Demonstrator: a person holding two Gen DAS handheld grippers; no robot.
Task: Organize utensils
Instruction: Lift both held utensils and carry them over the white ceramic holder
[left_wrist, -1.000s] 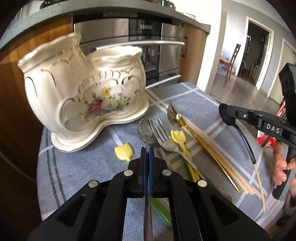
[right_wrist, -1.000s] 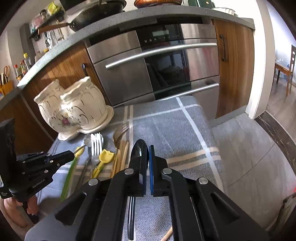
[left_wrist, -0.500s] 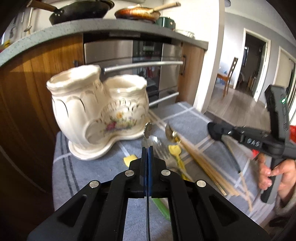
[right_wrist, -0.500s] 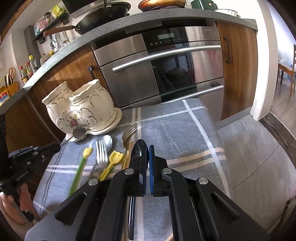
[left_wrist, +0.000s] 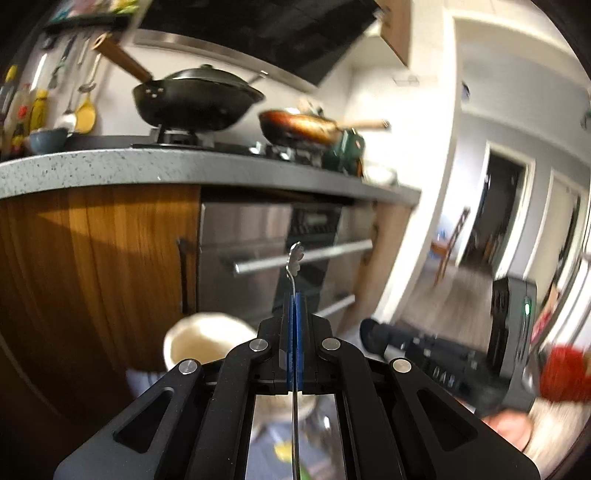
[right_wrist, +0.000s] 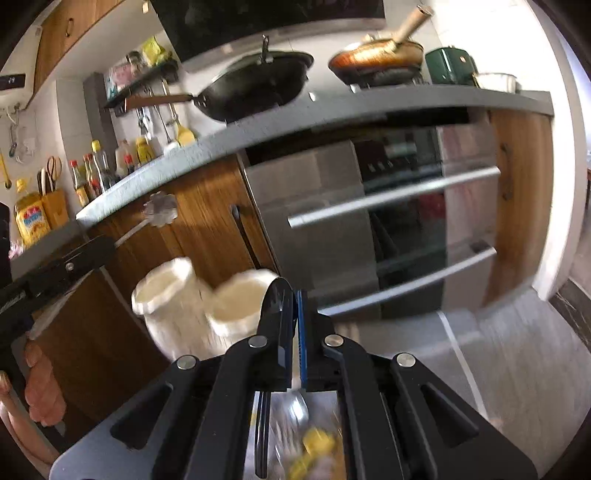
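Note:
My left gripper (left_wrist: 294, 306) is shut on a thin silver utensil (left_wrist: 294, 258) whose flower-shaped end sticks up past the fingers; its end also shows in the right wrist view (right_wrist: 159, 209). It is raised above the cream ceramic two-pot holder (left_wrist: 195, 343), whose two openings show in the right wrist view (right_wrist: 207, 306). My right gripper (right_wrist: 294, 302) is shut on a black spoon (right_wrist: 276, 299), bowl up, handle hanging below, close to the holder's right opening. Yellow-handled utensils (right_wrist: 314, 443) lie blurred on the grey cloth below.
A wooden cabinet (right_wrist: 207, 206) and a steel oven with bar handles (right_wrist: 391, 199) stand behind the holder. A grey counter (left_wrist: 184, 166) above carries a black wok and a copper pan. The grey checked cloth (right_wrist: 517, 350) stretches to the right.
Both grippers have lifted and tilted upward, carrying their utensils off the cloth. The silver utensil now stands high above the holder, and the right gripper has come closer to it.

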